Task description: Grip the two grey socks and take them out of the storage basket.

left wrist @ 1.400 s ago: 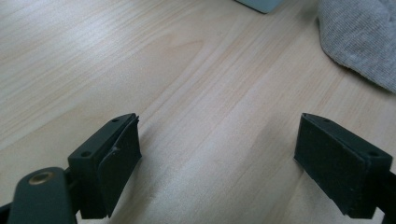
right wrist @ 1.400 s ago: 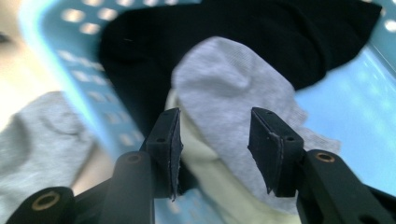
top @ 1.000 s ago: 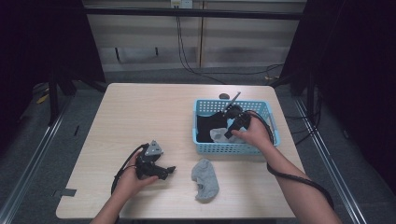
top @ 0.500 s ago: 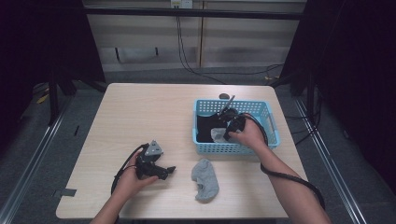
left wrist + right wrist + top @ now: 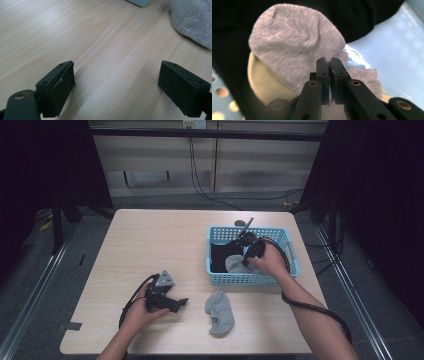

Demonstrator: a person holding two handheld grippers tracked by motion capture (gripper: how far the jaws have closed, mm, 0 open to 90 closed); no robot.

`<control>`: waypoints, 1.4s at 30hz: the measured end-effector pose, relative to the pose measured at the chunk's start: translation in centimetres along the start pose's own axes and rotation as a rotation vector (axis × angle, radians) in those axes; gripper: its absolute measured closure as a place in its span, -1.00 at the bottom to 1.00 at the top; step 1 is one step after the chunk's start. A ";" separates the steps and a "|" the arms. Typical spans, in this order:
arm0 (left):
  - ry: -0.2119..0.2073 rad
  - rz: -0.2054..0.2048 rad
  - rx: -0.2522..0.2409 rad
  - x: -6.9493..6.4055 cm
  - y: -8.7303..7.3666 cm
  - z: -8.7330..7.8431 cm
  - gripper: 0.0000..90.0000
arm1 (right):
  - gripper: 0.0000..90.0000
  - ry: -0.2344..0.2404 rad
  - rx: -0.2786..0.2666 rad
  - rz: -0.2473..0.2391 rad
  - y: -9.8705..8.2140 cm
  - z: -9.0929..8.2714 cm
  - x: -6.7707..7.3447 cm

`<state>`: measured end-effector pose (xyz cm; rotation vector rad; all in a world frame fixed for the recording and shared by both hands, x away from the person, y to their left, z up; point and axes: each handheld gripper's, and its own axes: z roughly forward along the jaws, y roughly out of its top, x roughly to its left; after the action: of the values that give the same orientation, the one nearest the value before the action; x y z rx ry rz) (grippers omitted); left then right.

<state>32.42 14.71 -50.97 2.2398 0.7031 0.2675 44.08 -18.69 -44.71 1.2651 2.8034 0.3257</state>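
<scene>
A blue plastic basket (image 5: 250, 280) at the table's right holds black clothing (image 5: 219, 254) and a grey sock (image 5: 234, 265). My right gripper (image 5: 245, 259) reaches down into it. In the right gripper view its jaws (image 5: 329, 65) are pressed together, pinching the grey sock (image 5: 294, 42), which lies over a cream item (image 5: 267, 82) and black cloth (image 5: 362, 15). A second grey sock (image 5: 220, 312) lies on the table in front of the basket. My left gripper (image 5: 176, 304) rests on the table left of that sock, jaws (image 5: 125, 82) wide open and empty, with the sock's edge (image 5: 195, 20) ahead of them.
The light wooden table (image 5: 150, 245) is bare across its left and far parts. A dark small object (image 5: 241, 224) lies just behind the basket. Cables trail from both grippers. The basket's pale blue floor (image 5: 397, 50) shows beside the socks.
My right hand has shifted slightly left and down inside the basket onto the grey sock. My left gripper has stayed where it was.
</scene>
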 end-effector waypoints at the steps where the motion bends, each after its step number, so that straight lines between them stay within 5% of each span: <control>1: 0.000 -0.001 0.003 0.0 0.0 0.0 -0.71 | 0.92 0.009 -0.010 0.003 -0.1 -0.4 -0.2; 42: 0.004 -0.004 -0.005 0.0 0.0 0.0 -0.71 | 0.93 0.003 -0.049 -0.040 0.0 -7.7 -0.1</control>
<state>32.40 14.68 -50.98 2.2337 0.7085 0.2711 43.18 -20.06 -37.19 1.1980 2.8005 0.3918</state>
